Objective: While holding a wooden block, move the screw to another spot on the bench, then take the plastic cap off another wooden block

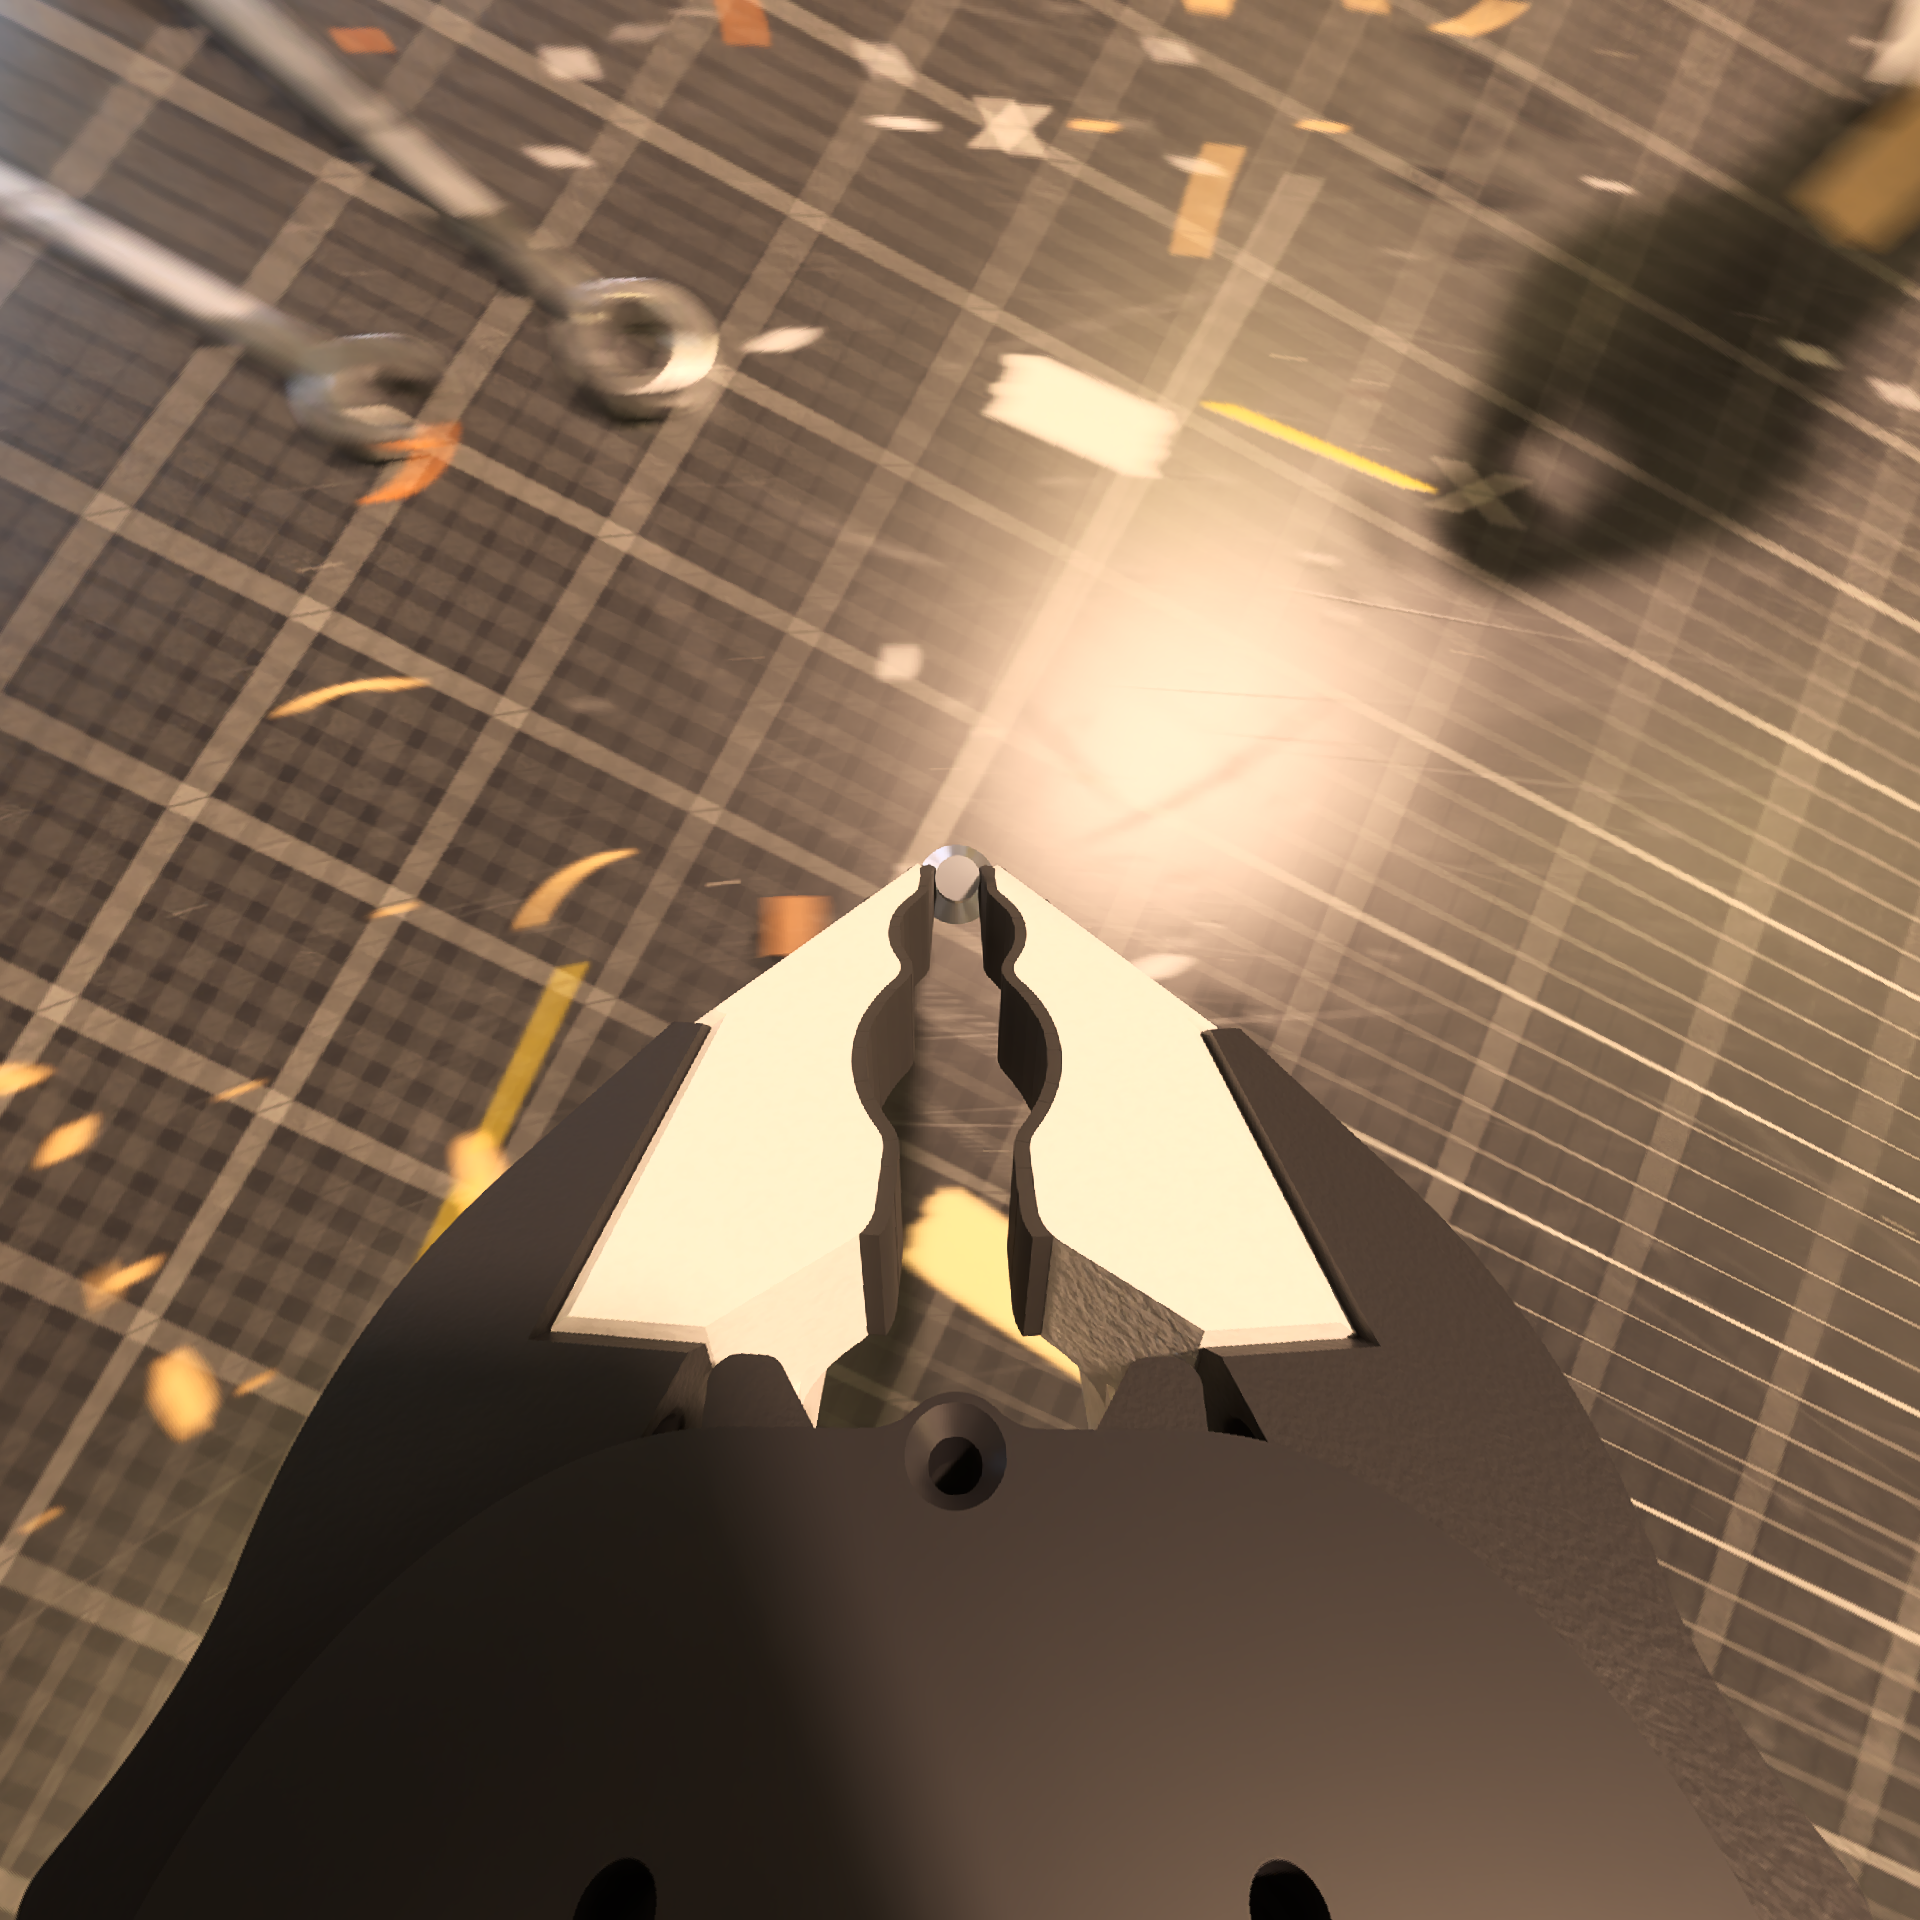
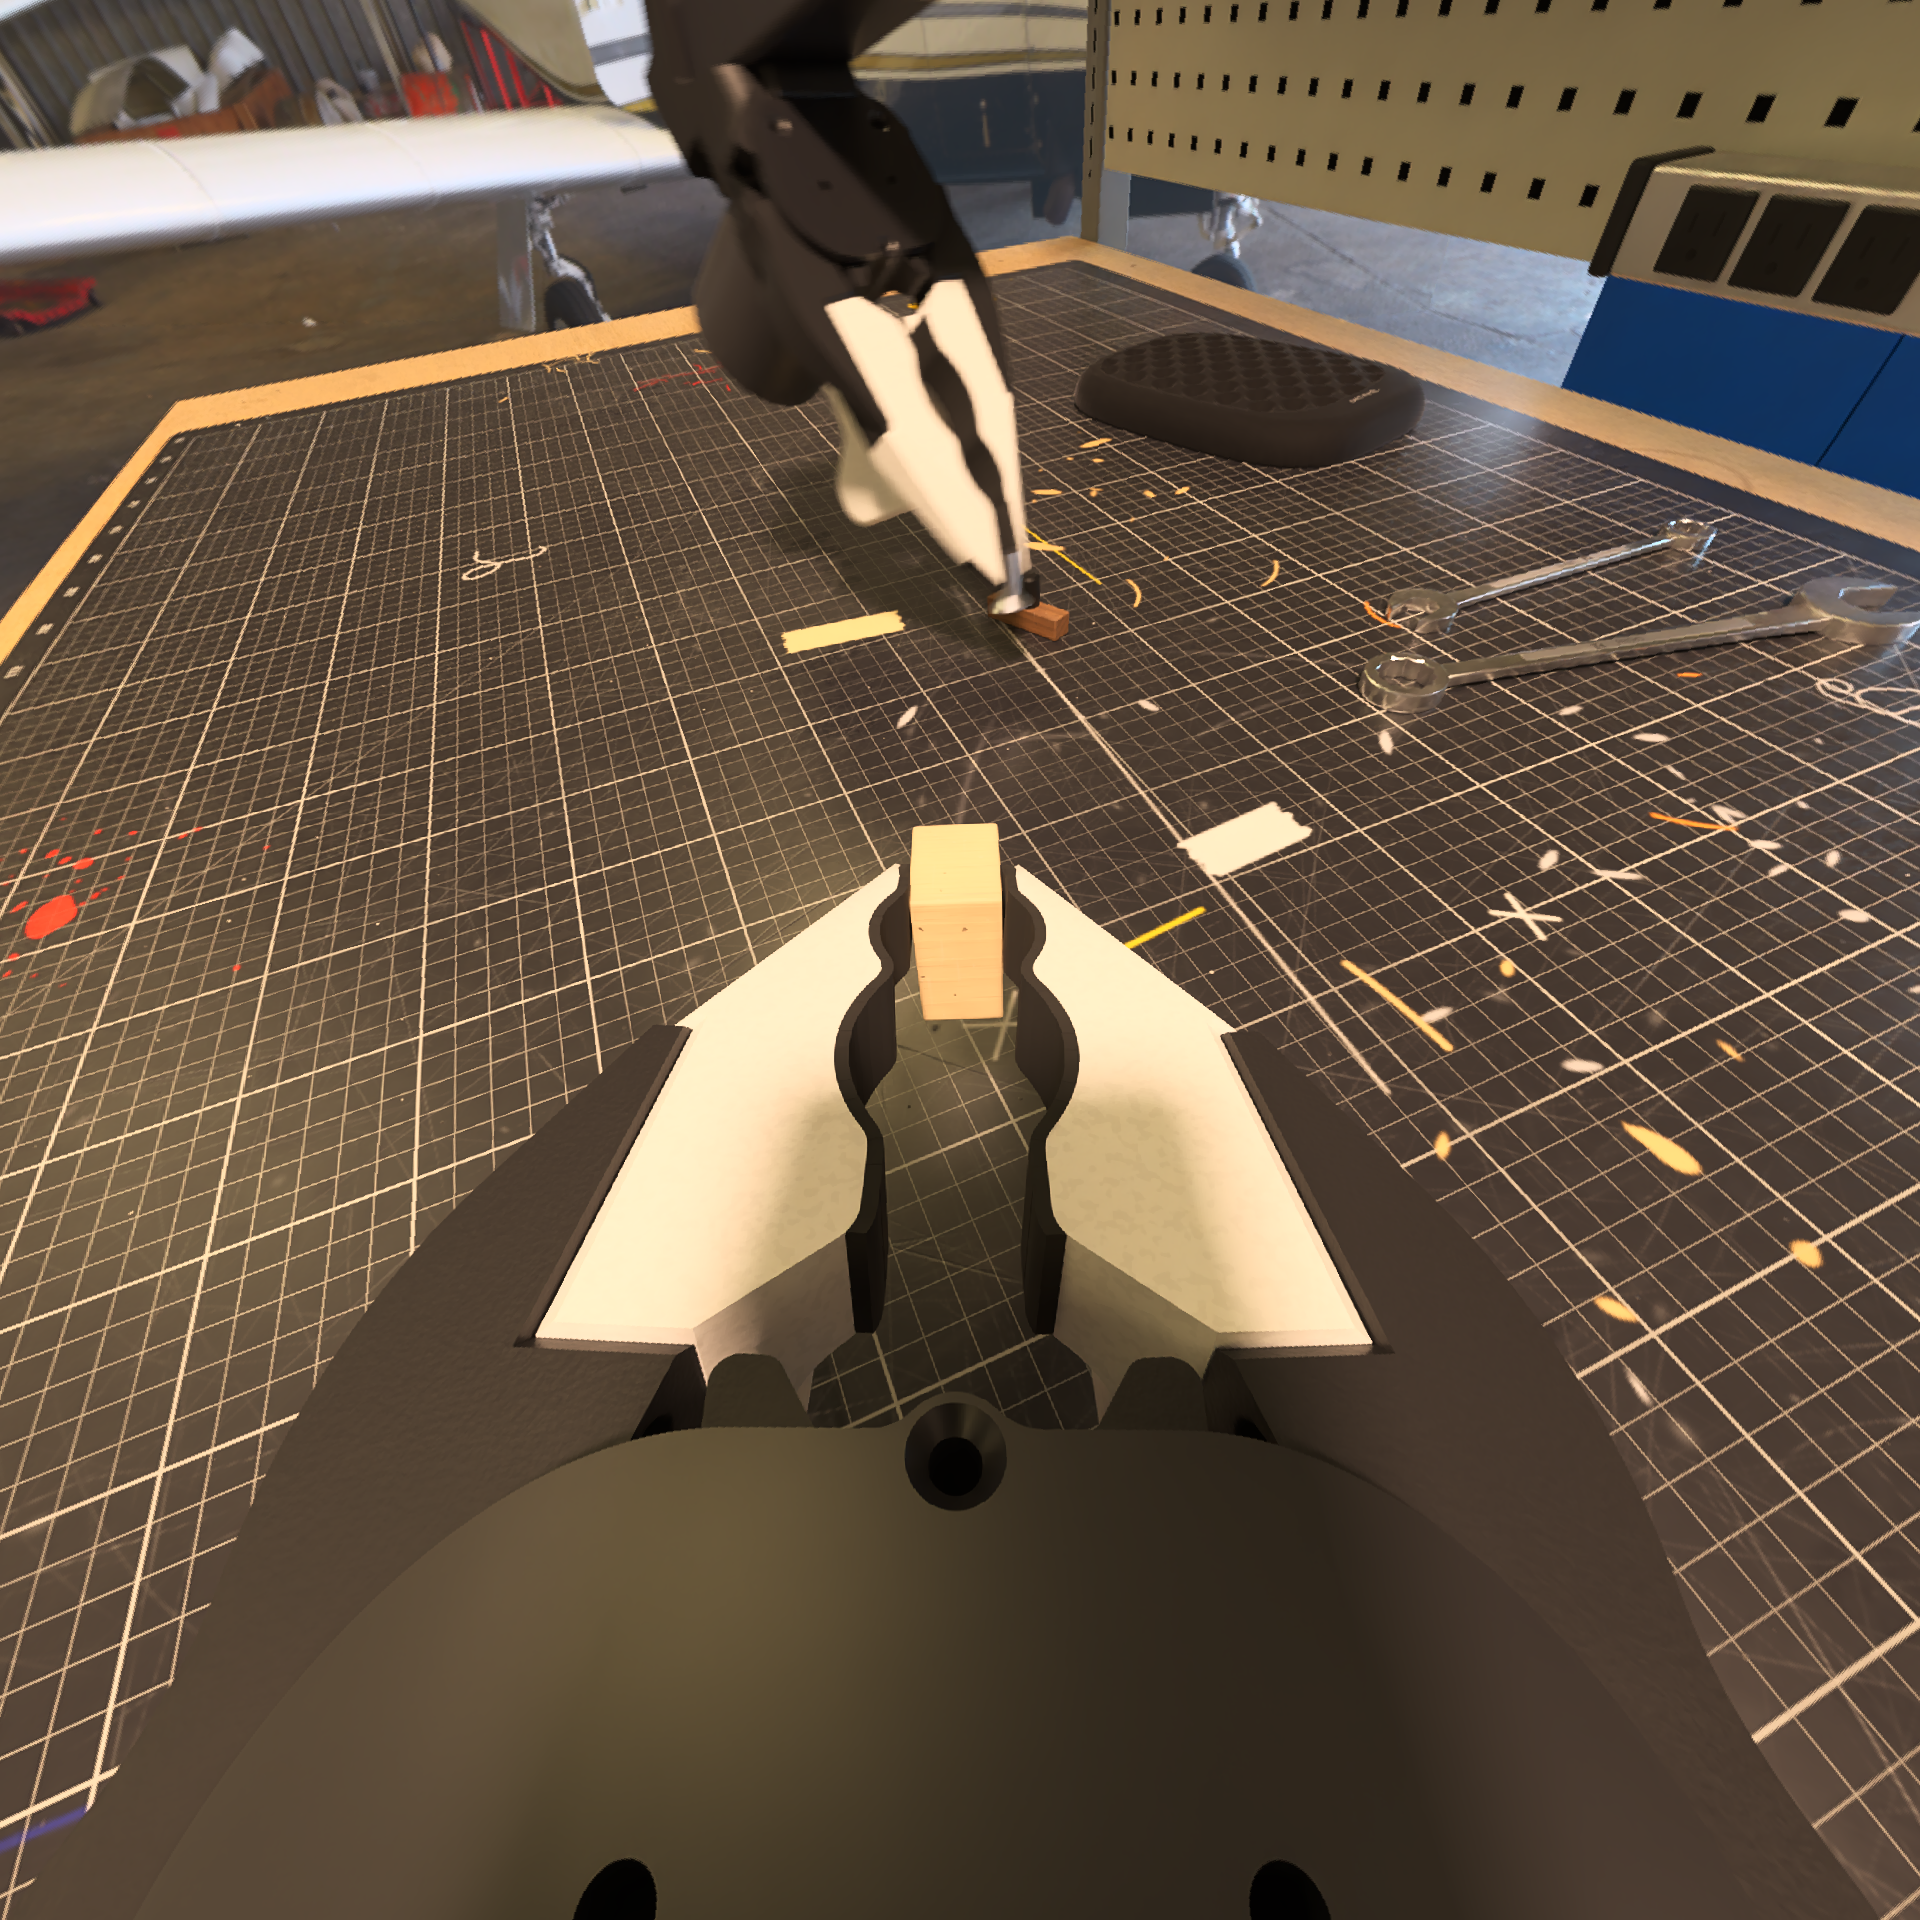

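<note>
The right gripper (image 2: 956,914) has its fingers clenched on a pale wooden block (image 2: 956,920), held above the tabletop (image 2: 312,727). The left gripper (image 1: 956,883) pinches the screw (image 1: 957,883) at its fingertips, poised just over a small brown block (image 2: 1042,620). This looks like the screw-moving step; next it must be set down elsewhere. 2 wrenches (image 2: 1621,649) lie on the gridded mat; an aircraft hangar lies beyond.

A dark gridded cutting mat (image 2: 416,727) covers the wood-edged workbench (image 2: 94,540). A beige perforated pegboard (image 2: 1403,94) rises along its far right edge; beyond the far left corner, a white aircraft wing (image 2: 312,177).
</note>
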